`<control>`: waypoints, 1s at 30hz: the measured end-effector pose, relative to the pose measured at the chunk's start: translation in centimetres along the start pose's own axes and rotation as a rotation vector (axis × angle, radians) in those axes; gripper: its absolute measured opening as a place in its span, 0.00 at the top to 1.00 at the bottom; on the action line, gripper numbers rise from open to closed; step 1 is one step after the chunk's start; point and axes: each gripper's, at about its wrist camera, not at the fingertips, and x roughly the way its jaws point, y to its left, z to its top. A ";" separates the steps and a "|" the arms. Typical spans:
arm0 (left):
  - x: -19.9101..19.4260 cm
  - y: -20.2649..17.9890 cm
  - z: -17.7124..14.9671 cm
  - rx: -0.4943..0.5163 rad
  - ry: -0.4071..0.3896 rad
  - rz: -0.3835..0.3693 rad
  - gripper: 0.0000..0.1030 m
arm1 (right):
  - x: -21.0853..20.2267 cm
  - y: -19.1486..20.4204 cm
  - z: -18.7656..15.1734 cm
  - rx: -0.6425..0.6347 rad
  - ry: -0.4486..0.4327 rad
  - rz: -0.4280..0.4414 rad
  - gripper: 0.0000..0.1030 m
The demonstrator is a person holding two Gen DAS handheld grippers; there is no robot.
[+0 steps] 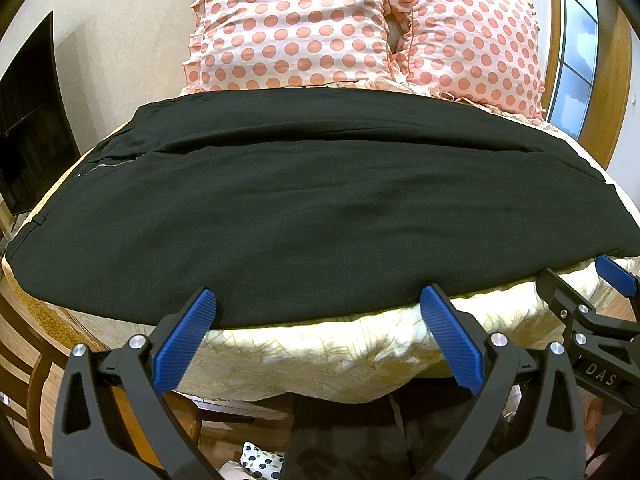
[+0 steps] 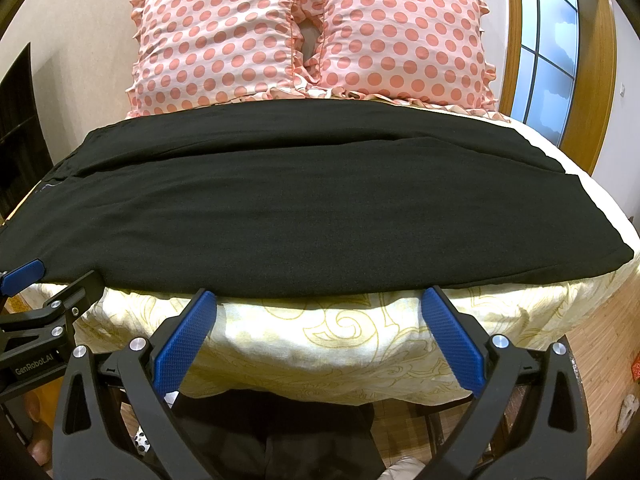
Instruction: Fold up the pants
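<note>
**Black pants flat on bed, both grippers wide apart at near hem edge**

Pants [image 1: 320, 200] lie spread across the bed [image 1: 320, 352], long axis left to right, waistband and zipper at the left end, leg cuffs at the right. They look already doubled leg over leg; a long seam line runs across the far part. Two polka-dot pillows [image 1: 296, 24] sit just beyond the far edge.

My left gripper [image 1: 318, 308] has its fingers spread, holding nothing, tips right at the near edge of the cloth. My right gripper [image 2: 320, 308] is the same: spread, empty, tips at the near edge further right.

Handling guess: fabric reads thin, soft and limp, light, matte so probably not slippery. It'll sag and drag if lifted by one point. I'd pinch both layers at the cuff end, one gripper on each corner, then carry toward the waistband. Risk: catching only the top layer, or snagging the yellow bedspread underneath.
</note>
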 end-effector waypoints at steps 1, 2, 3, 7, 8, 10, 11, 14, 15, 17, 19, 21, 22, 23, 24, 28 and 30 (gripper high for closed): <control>0.0 0.0 0.0 0.000 0.000 0.000 0.02 | 0.0 0.0 0.0 -0.001 0.000 0.000 0.01; 0.0 0.0 0.0 0.000 0.000 0.000 0.02 | 0.0 0.0 0.0 -0.001 0.000 0.000 0.01; 0.0 0.0 0.0 0.000 -0.001 0.000 0.02 | 0.0 0.0 0.0 0.000 0.000 0.000 0.01; 0.0 0.0 0.0 0.000 -0.001 0.000 0.02 | -0.1 0.0 0.1 0.000 -0.001 0.001 0.01; 0.0 0.0 0.0 0.001 0.000 0.000 0.02 | -0.1 0.0 0.1 -0.001 -0.002 0.001 0.01; 0.0 0.0 0.0 0.001 0.000 0.000 0.02 | -0.1 0.1 0.1 -0.001 -0.001 0.001 0.01; 0.0 0.0 0.0 0.001 -0.001 0.000 0.02 | -0.1 0.1 0.1 -0.001 -0.002 0.001 0.01; 0.0 0.0 -0.1 0.001 -0.001 0.000 0.02 | -0.3 0.4 0.0 -0.005 -0.012 0.005 0.01; 0.0 0.0 0.0 0.001 -0.002 -0.001 0.02 | -0.2 0.3 0.1 -0.009 -0.021 0.012 0.01; -0.1 -0.1 0.0 0.003 -0.005 -0.002 0.02 | -0.1 0.0 0.2 -0.021 -0.050 0.029 0.01; -0.1 -0.1 -0.1 0.010 -0.015 -0.007 0.02 | -0.5 -0.3 -0.2 -0.043 -0.072 0.054 0.01; -0.1 0.1 0.0 0.020 -0.019 -0.021 0.02 | -1.1 -1.0 0.0 -0.061 -0.045 0.105 0.01; -0.2 0.2 0.0 0.022 -0.013 -0.029 0.02 | -1.2 -1.5 0.3 -0.053 -0.036 0.137 0.01; -0.3 0.4 0.2 0.019 -0.009 -0.039 0.02 | -1.5 -2.1 0.6 -0.033 -0.040 0.166 0.01; -0.6 0.7 0.5 0.012 -0.015 -0.049 0.02 | -2.0 -3.0 1.1 -0.002 -0.057 0.183 0.01; -2.0 2.2 2.5 -0.010 -0.095 -0.035 0.02 | -3.0 -7.1 4.2 0.100 -0.127 0.122 0.01; -2.0 2.8 3.8 -0.010 -0.133 -0.005 0.02 | -2.5 -9.3 6.7 0.151 -0.134 0.071 0.01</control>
